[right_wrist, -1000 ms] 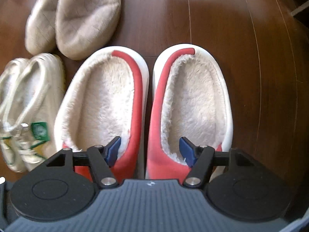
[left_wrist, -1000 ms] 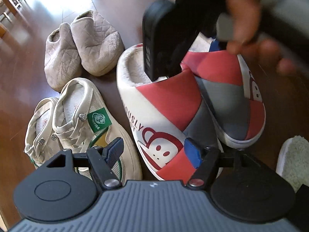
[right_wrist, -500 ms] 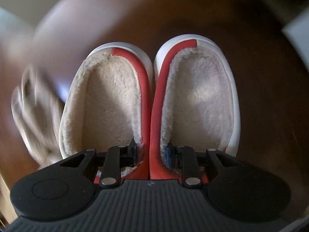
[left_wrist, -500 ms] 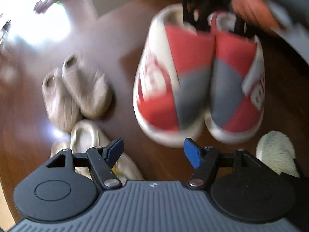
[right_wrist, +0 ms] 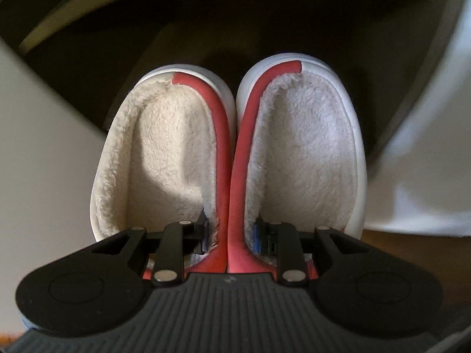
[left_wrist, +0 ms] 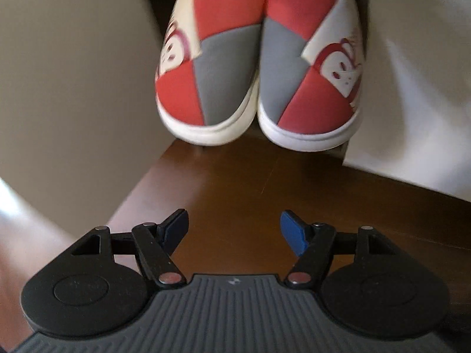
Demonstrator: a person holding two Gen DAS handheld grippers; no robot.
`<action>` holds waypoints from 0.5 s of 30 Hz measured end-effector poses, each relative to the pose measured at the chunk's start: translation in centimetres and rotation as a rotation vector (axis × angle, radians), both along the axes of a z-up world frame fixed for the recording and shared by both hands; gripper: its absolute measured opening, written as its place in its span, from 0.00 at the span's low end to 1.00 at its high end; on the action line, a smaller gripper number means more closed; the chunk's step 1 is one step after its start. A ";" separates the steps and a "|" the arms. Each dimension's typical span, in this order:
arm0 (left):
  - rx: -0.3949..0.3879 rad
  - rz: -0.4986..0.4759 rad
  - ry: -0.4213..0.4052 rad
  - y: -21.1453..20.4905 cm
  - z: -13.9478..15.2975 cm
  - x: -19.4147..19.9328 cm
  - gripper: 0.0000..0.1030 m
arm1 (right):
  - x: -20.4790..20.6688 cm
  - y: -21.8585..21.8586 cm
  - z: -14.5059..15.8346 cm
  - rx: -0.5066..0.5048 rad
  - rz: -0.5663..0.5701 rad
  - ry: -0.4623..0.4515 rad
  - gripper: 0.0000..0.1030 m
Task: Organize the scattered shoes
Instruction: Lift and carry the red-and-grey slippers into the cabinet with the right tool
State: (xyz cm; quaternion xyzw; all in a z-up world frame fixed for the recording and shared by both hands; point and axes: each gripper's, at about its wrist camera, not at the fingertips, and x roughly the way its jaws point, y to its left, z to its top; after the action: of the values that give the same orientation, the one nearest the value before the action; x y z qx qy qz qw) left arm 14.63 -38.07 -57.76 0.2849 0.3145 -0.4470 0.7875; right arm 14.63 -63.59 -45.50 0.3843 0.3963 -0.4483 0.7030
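The pair of red, grey and white slippers [left_wrist: 259, 58] hangs side by side in the air, toes toward the left wrist camera, between two pale panels. In the right wrist view the slippers [right_wrist: 229, 158] show their fleece insides. My right gripper [right_wrist: 229, 235] is shut on their two red inner edges, pinched together. My left gripper [left_wrist: 234, 228] is open and empty, low over the brown wood floor [left_wrist: 250, 188], in front of the slippers.
A beige panel [left_wrist: 73, 73] stands at the left and a white panel [left_wrist: 418, 88] at the right, with a dark gap between them. In the right wrist view a dark recess [right_wrist: 206, 29] lies beyond the slippers, flanked by pale walls [right_wrist: 38, 147].
My right gripper closed on the slippers' inner edges and lifted the pair away from the other shoes toward the gap. My left gripper swung away from the shoes on the floor.
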 end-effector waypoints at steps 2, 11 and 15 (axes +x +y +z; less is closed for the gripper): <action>0.002 -0.083 -0.018 -2.3 -0.5 0.6 0.69 | 0.6 -1.7 0.1 -0.021 -0.018 0.019 0.23; -0.045 -0.170 0.053 -8.0 -3.2 5.7 0.69 | 3.0 -5.1 -0.4 -0.122 0.015 0.086 0.31; -0.131 -0.146 0.130 -8.6 -2.6 8.5 0.69 | 3.3 -5.0 -0.1 -0.143 0.060 0.123 0.39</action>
State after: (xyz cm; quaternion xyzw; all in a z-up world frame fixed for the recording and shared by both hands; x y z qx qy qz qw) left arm 23.13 -46.72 -60.39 0.2252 0.3133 -0.5402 0.7479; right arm 17.94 -68.59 -45.64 0.2930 0.4170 -0.4767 0.7162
